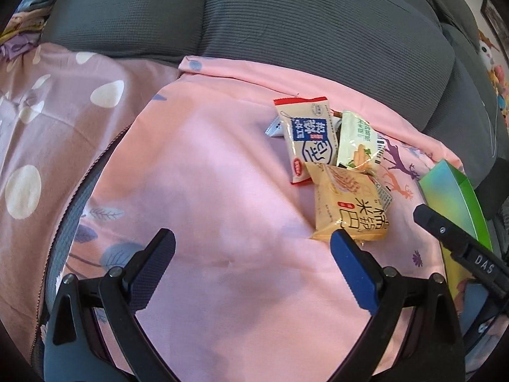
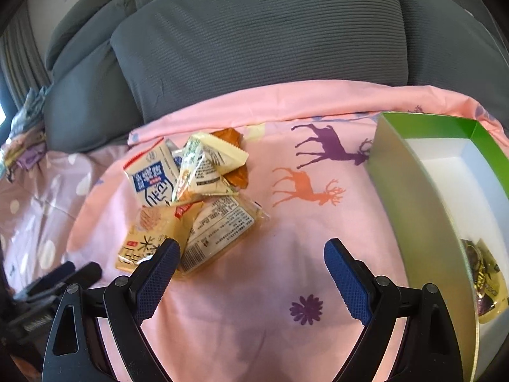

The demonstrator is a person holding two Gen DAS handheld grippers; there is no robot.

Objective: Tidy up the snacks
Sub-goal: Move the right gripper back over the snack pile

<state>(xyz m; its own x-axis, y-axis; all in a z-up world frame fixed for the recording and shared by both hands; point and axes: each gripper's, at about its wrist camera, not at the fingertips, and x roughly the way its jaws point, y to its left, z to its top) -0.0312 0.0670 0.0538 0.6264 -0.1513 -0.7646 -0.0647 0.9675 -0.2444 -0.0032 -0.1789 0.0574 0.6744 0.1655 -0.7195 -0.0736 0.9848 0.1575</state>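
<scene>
A small pile of snack packets lies on the pink sheet (image 1: 222, 175). In it are a white-and-blue packet (image 1: 305, 140) (image 2: 152, 175), a pale green one (image 1: 358, 141) (image 2: 206, 162), a yellow rice-cracker packet (image 1: 348, 207) (image 2: 149, 242) and a clear-wrapped one (image 2: 219, 229). A green box (image 2: 423, 197) (image 1: 451, 197) stands open to the right, with a gold-wrapped snack (image 2: 486, 283) inside. My left gripper (image 1: 253, 245) is open and empty, left of the pile. My right gripper (image 2: 251, 251) is open and empty, between pile and box.
Grey sofa cushions (image 1: 286, 25) (image 2: 261, 31) rise behind the sheet. A mauve spotted cloth (image 1: 47, 127) lies to the left. The right gripper's fingers (image 1: 445, 232) show at the left view's right edge, in front of the box.
</scene>
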